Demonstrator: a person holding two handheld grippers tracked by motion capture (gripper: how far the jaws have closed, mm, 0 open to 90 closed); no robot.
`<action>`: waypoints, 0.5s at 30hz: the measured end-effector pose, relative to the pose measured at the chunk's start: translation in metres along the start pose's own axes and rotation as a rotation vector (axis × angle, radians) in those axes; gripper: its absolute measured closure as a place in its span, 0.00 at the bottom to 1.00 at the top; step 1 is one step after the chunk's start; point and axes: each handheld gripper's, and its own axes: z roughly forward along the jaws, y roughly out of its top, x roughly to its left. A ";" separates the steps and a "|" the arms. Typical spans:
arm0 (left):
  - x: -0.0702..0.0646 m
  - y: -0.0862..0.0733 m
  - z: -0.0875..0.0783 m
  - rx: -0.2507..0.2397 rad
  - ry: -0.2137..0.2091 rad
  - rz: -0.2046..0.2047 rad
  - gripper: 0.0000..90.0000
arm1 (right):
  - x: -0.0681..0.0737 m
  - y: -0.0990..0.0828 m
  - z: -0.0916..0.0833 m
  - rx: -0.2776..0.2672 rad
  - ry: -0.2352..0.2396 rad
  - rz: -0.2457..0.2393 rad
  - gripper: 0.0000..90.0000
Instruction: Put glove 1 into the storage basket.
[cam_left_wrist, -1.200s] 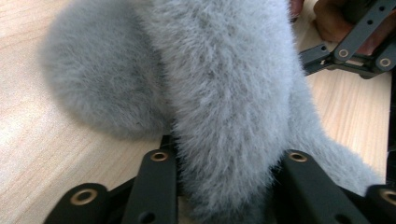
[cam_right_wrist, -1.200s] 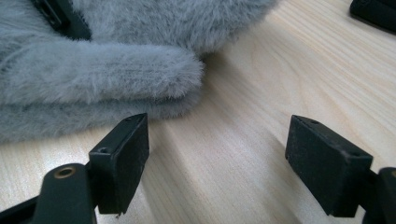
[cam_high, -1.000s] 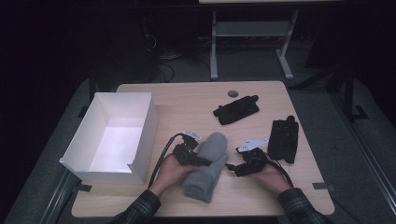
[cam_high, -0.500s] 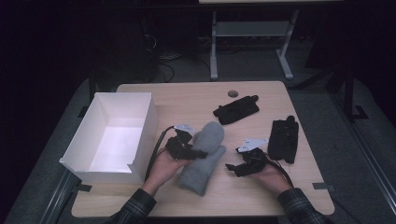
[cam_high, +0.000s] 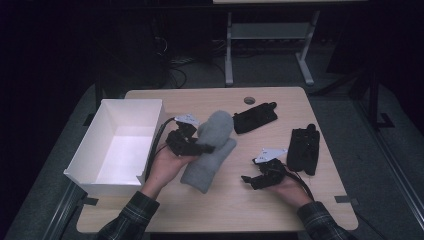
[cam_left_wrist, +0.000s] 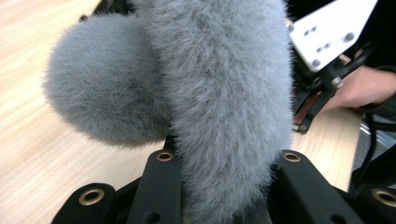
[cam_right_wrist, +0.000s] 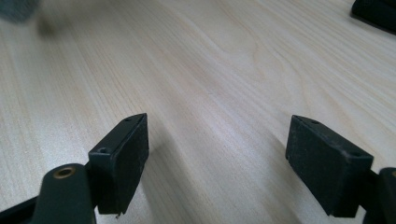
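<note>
A fluffy grey mitten (cam_high: 210, 150) hangs lifted over the middle of the table, its thumb bulging to one side (cam_left_wrist: 105, 88). My left gripper (cam_high: 200, 148) is shut on the mitten, and the fur (cam_left_wrist: 229, 116) is squeezed between its two black jaws. My right gripper (cam_high: 250, 179) rests low over the table at the front right. Its jaws stand wide open (cam_right_wrist: 217, 154) with only bare wood between them. Farther off in the left gripper view, my right hand and its gripper (cam_left_wrist: 327, 70) can be seen.
A white open box (cam_high: 100, 150) stands at the table's left edge. Two black gloves lie flat, one (cam_high: 255, 117) at the back centre and one (cam_high: 302, 147) at the right. A small round grommet (cam_high: 249, 100) sits near the far edge.
My left gripper has carried the grey mitten up and to the left, away from the right gripper. The right gripper stays in place, open.
</note>
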 end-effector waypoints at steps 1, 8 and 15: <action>0.000 0.004 -0.005 -0.001 0.000 0.000 0.80 | 0.000 0.000 0.000 0.000 0.001 0.002 0.24; 0.006 0.024 -0.035 -0.015 0.015 0.008 0.80 | 0.000 0.000 0.000 -0.002 0.000 0.001 0.24; 0.020 0.038 -0.072 -0.049 0.037 -0.013 0.80 | 0.000 0.000 0.000 -0.001 -0.001 -0.002 0.24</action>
